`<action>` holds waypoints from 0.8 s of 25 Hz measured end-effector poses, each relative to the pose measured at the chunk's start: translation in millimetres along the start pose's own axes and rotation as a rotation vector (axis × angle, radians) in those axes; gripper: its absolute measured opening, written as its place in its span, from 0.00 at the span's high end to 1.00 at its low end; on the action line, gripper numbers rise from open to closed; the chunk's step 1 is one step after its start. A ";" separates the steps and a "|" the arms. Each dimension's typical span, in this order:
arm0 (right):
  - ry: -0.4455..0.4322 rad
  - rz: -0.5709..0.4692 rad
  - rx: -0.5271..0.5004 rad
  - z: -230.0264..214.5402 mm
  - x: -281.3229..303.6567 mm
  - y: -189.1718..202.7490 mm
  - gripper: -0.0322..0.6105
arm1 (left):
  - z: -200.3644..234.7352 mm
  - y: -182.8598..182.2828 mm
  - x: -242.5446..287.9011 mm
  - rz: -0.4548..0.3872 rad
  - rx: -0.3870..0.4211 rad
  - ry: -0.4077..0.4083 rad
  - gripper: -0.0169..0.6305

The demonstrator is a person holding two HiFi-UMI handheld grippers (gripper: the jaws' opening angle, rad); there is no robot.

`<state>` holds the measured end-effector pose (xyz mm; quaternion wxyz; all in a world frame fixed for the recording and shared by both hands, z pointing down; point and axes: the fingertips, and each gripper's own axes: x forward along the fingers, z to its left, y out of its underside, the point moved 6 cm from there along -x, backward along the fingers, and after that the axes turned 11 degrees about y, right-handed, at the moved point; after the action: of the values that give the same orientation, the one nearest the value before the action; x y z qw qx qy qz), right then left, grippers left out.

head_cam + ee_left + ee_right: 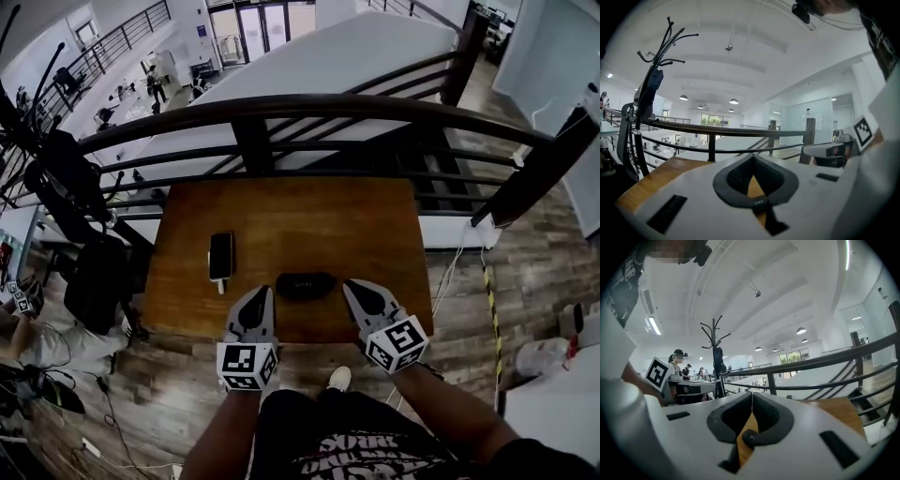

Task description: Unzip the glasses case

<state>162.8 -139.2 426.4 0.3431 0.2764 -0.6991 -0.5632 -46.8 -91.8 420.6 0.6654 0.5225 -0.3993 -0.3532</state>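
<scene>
The black glasses case (304,285) lies closed on the wooden table (309,220), close to its near edge. My left gripper (257,294) hovers just left of the case and my right gripper (354,286) just right of it, neither touching it. In the left gripper view the left gripper (752,157) has its tips together with nothing between them. The right gripper (752,394) is likewise shut and empty in the right gripper view. Neither gripper view shows the case; both look level over the table toward the railing.
A dark phone (220,255) lies on the table left of the case. A dark railing (309,108) runs right behind the table's far edge. A coat rack (647,93) stands to the left. The person's shoe (339,379) is on the floor below the near edge.
</scene>
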 end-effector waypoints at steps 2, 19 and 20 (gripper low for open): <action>-0.016 0.035 -0.014 2.1 11.3 11.9 0.95 | 10.3 14.2 2.9 0.036 -0.001 0.002 0.97; -0.293 0.617 -0.520 16.4 142.4 145.5 0.76 | 95.7 167.1 67.8 0.455 -0.045 0.175 0.97; -0.311 0.643 -0.570 17.3 147.7 152.2 0.76 | 98.2 175.2 72.2 0.485 -0.035 0.194 0.97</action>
<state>58.8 -210.6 597.8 0.4536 -0.1479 -0.6098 -0.6329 -94.8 -160.6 616.8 0.7749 0.4312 -0.4410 -0.1383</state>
